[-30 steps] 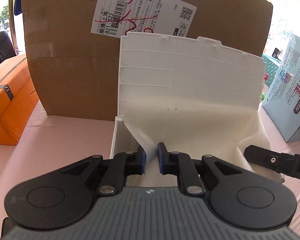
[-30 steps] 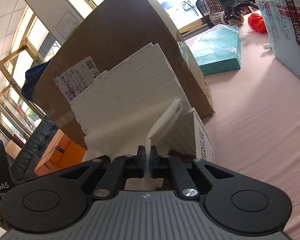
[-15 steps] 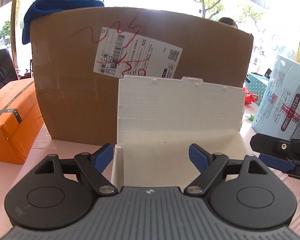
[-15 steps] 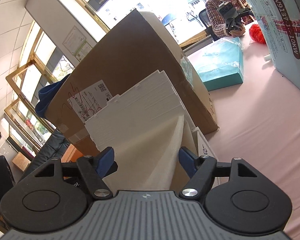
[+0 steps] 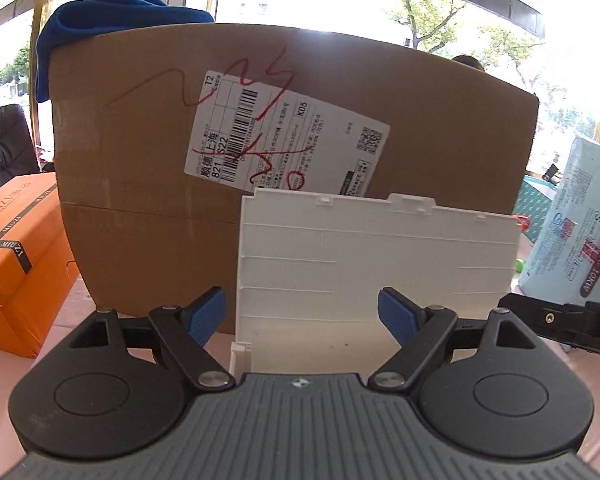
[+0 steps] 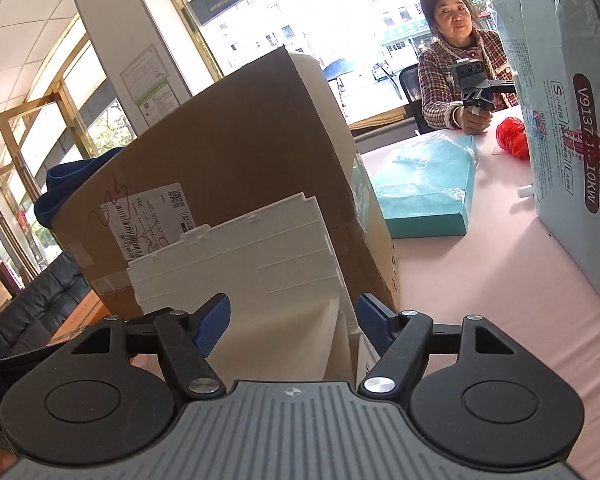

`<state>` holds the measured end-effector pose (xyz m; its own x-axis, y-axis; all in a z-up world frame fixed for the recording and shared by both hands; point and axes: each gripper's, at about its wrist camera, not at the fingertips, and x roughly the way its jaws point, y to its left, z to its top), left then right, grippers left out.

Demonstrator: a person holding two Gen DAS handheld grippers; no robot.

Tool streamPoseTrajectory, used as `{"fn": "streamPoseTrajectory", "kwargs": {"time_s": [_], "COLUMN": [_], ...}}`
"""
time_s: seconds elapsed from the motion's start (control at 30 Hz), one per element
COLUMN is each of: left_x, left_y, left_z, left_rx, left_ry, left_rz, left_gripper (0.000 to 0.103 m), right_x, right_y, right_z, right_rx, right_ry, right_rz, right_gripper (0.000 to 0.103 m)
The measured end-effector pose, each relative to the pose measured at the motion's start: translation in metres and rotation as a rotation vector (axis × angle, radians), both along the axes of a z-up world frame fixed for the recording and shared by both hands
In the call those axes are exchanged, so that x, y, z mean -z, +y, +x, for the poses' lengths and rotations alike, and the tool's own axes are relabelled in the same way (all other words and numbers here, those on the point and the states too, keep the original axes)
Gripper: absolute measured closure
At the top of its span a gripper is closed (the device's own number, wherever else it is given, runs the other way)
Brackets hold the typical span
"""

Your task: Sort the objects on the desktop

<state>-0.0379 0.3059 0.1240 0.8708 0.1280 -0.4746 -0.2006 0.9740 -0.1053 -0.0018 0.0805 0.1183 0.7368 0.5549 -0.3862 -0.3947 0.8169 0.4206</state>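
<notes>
The white plastic box stands on the pink tabletop with its ribbed lid raised upright, and that lid leans back against, or at least stands just in front of, the big cardboard carton behind it. Inside the box lies a pale sheet of foam or soft padding, though from here I cannot tell exactly what it is. The left tool hangs just in front of the box with its blue-padded fingers spread wide, one to each side of the lid, gripping nothing. The right tool sits beside it at the box's right end, its fingers likewise parted and empty; its black arm shows at the right edge of the left wrist view. The carton carries a white shipping label scrawled over with red pen, and a blue cloth is bundled on its top left corner. To the left of the carton an orange box rests on the tabletop. To the right stands a tall pale blue package with printed lettering, and farther back a flat teal box wrapped in clear film. Near it lies a small red crinkled object. At the far side of the tabletop a person in a checked jacket sits holding another handheld device.
</notes>
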Motion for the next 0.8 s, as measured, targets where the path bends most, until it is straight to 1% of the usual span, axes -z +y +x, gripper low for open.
{"fn": "streamPoseTrajectory", "kwargs": {"time_s": [0.03,0.1,0.17,0.23,0.3,0.4,0.6,0.73,0.77,0.8], "left_x": [0.002,0.004,0.006,0.007,0.008,0.012,0.022,0.023,0.023,0.024], "left_y": [0.000,0.000,-0.003,-0.011,-0.018,-0.023,-0.022,-0.021,-0.021,-0.022], "left_z": [0.002,0.005,0.006,0.007,0.008,0.010,0.018,0.018,0.018,0.018], "left_rx": [-0.003,0.006,0.034,0.054,0.079,0.118,0.115,0.129,0.137,0.145], "left_ry": [0.002,0.008,0.010,0.025,0.040,0.066,0.113,0.117,0.120,0.126], "left_rz": [0.001,-0.006,0.001,0.039,0.062,0.060,0.040,0.016,0.011,0.010], "left_gripper": [0.022,0.022,0.022,0.022,0.023,0.023,0.023,0.023,0.023,0.023], "right_x": [0.002,0.006,0.010,0.014,0.017,0.018,0.019,0.019,0.019,0.019], "right_y": [0.001,0.004,0.007,0.010,0.013,0.016,0.022,0.025,0.026,0.027], "right_z": [0.003,0.009,0.014,0.020,0.024,0.024,0.024,0.024,0.024,0.024], "right_rx": [-0.004,-0.013,-0.021,-0.030,-0.041,-0.056,-0.073,-0.085,-0.088,-0.091], "right_ry": [0.002,0.006,0.010,0.015,0.021,0.029,0.051,0.066,0.070,0.073], "right_rz": [-0.006,-0.019,-0.032,-0.045,-0.053,-0.063,-0.071,-0.077,-0.079,-0.080], "right_gripper": [0.041,0.069,0.078,0.082,0.091,0.091,0.091,0.091,0.090,0.087]}}
